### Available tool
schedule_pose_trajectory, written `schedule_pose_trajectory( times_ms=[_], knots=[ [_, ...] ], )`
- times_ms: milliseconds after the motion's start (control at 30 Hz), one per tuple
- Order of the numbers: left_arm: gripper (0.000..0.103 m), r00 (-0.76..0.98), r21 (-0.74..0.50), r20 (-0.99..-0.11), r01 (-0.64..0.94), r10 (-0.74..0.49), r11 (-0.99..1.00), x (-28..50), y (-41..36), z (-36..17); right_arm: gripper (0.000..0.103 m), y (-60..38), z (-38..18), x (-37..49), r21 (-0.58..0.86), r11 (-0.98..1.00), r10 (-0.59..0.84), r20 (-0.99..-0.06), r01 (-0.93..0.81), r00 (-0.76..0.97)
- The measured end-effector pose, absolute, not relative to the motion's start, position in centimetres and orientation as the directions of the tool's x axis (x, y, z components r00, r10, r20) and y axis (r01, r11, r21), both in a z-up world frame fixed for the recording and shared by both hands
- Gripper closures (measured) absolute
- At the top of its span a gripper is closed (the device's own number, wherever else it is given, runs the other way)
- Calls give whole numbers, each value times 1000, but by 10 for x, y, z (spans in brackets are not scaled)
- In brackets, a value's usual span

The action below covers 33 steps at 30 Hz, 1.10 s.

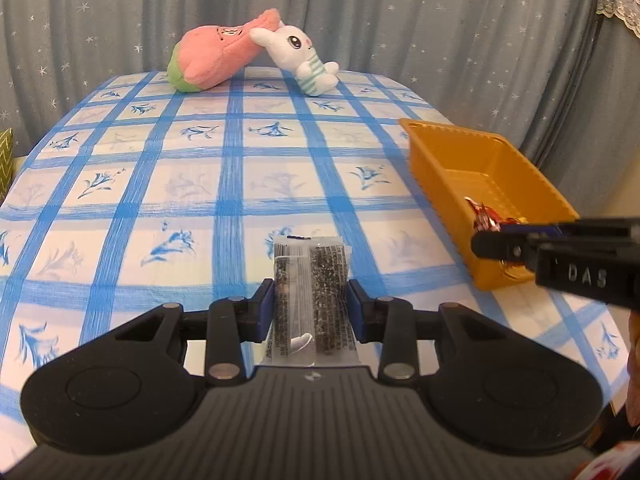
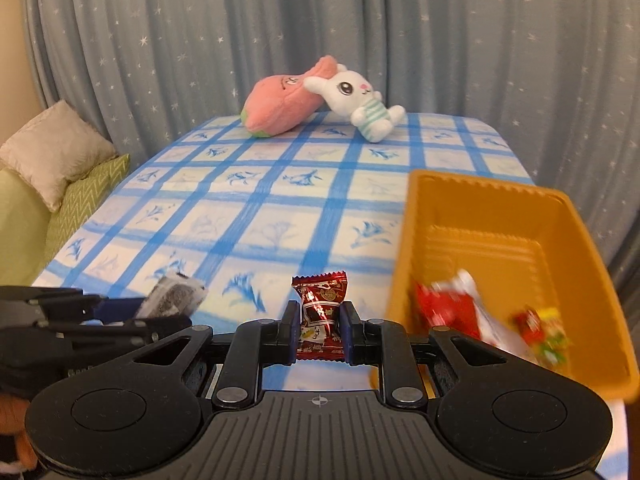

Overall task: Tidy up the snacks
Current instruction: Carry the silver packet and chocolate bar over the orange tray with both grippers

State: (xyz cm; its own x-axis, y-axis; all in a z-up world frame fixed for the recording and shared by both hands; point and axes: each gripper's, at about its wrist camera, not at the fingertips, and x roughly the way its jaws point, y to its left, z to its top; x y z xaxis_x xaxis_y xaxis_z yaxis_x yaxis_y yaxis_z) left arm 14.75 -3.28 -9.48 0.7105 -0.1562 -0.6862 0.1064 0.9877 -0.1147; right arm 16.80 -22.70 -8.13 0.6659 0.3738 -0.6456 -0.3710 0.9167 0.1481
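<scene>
Left gripper (image 1: 311, 308) clamps a clear-wrapped dark snack bar (image 1: 310, 280) lengthwise above the checked cloth – right gripper (image 2: 319, 330) pinches a red candy (image 2: 320, 312) (both lifted, presumably bound for the orange tray (image 2: 496, 200)) – other sweets lie inside

Blue-checked table (image 1: 240, 184): orange tray (image 1: 486, 172), two plush toys (image 1: 248, 54).

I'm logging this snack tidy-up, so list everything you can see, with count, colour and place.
Tray: one, orange, table's right side.
Snacks in tray: at least two, red, one red-yellow.
Tablecloth: one, blue-checked, covering table.
Plush toys: two, pink and white, far edge.
Cushions: two, beige and green, left of table.
Curtain: grey-blue, starred, behind.
Clear dark packet: one, in left gripper fingers.
Red candy: one, in right gripper fingers.
</scene>
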Motion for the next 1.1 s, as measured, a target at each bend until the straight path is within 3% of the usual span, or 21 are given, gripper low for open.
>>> schedule_pose_trajectory(
  times_ms=[600,1100],
  knots=[
    [69,699,-129,-671,215,-245,968,112,-99,-78,82,-294,-77,114,212,952,306,-624,-221,719],
    [69,705,-130,-638,299,-311,945,136,-137,-60,82,-322,-63,127,143,984,168,-607,-102,777]
  ],
)
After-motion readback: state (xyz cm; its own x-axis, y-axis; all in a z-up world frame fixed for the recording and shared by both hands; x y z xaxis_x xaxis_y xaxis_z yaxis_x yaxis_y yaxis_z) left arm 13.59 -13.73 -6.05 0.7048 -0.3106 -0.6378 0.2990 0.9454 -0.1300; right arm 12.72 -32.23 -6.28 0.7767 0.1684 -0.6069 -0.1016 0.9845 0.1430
